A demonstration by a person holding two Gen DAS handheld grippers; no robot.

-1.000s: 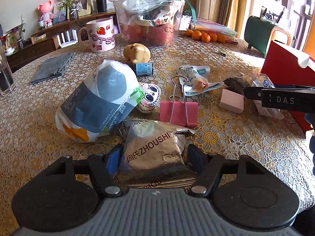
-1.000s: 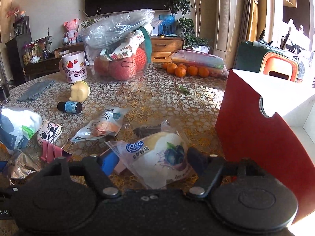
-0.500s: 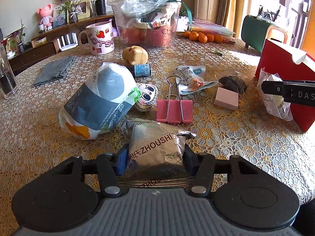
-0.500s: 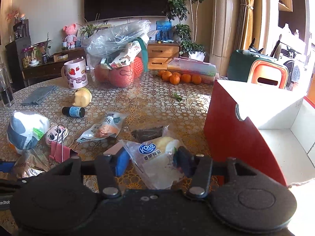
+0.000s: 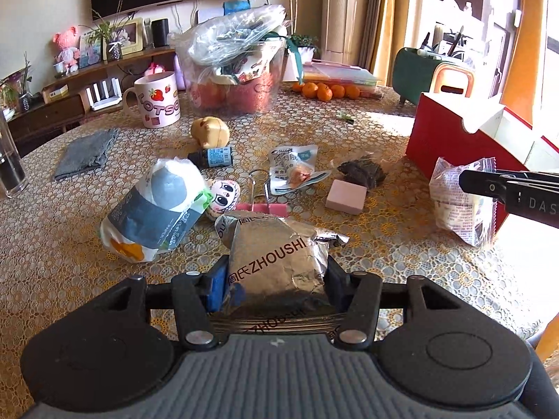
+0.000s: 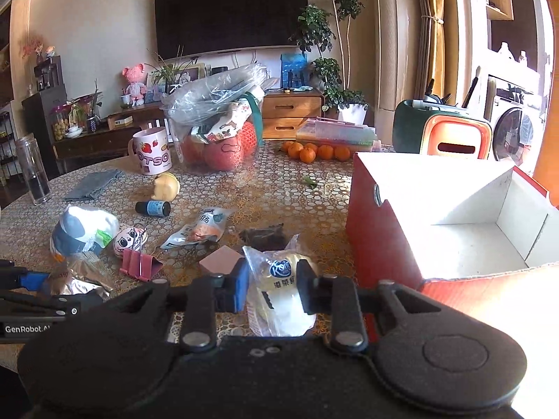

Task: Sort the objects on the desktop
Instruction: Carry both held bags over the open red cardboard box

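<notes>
My left gripper (image 5: 274,281) is shut on a silver foil ZHOUSHI snack pack (image 5: 276,255), lifted above the table. My right gripper (image 6: 274,288) is shut on a clear bread packet (image 6: 279,296) with a blue logo, held up beside the open red box (image 6: 380,234) with a white inside. In the left wrist view the bread packet (image 5: 461,199) hangs from the right gripper in front of the red box (image 5: 450,139). The foil pack shows at the left of the right wrist view (image 6: 80,279).
On the lace-covered table (image 5: 52,279) lie a tissue pack (image 5: 157,206), a painted face toy (image 5: 223,195), a pink binder clip (image 5: 262,206), a pink eraser (image 5: 346,195), a sausage packet (image 5: 293,171), a dark packet (image 5: 363,171), a small bottle (image 5: 211,157), a mug (image 5: 157,103) and a fruit bag (image 5: 234,70).
Both grippers have risen off the table with their packets. The right gripper has carried the bread packet up and rightward beside the red box, whose inside now shows.
</notes>
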